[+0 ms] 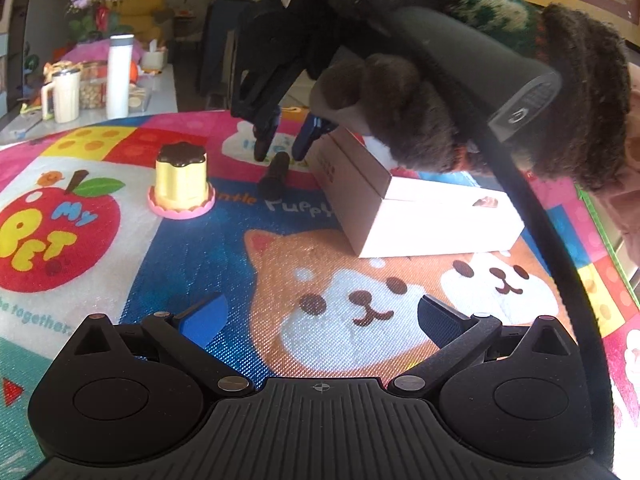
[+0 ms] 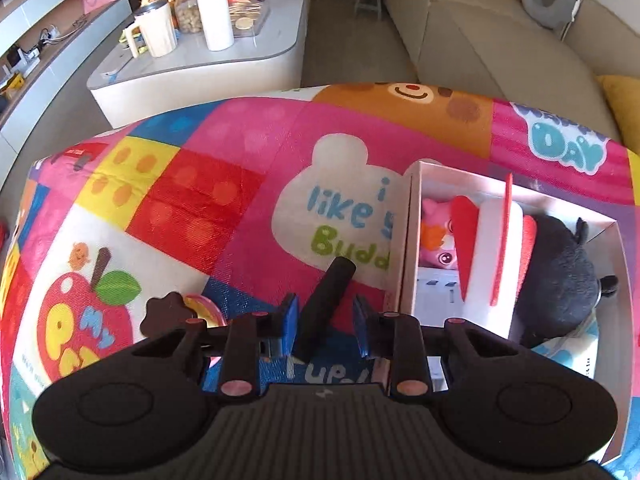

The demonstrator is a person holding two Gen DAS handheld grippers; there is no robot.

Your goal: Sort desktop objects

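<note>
Black cylinder (image 2: 326, 304), white box (image 2: 408, 240), gold/brown pudding toy (image 1: 182, 176), multicolour cartoon mat (image 2: 224, 184).

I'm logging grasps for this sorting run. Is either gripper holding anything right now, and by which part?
Nothing is held. The right gripper straddles the black cylinder lying on the mat, pads not touching it. The left gripper is open and empty.

Black claws (image 2: 326, 322), blue pads (image 2: 290, 322); dark knitted glove (image 1: 400, 100).
</note>
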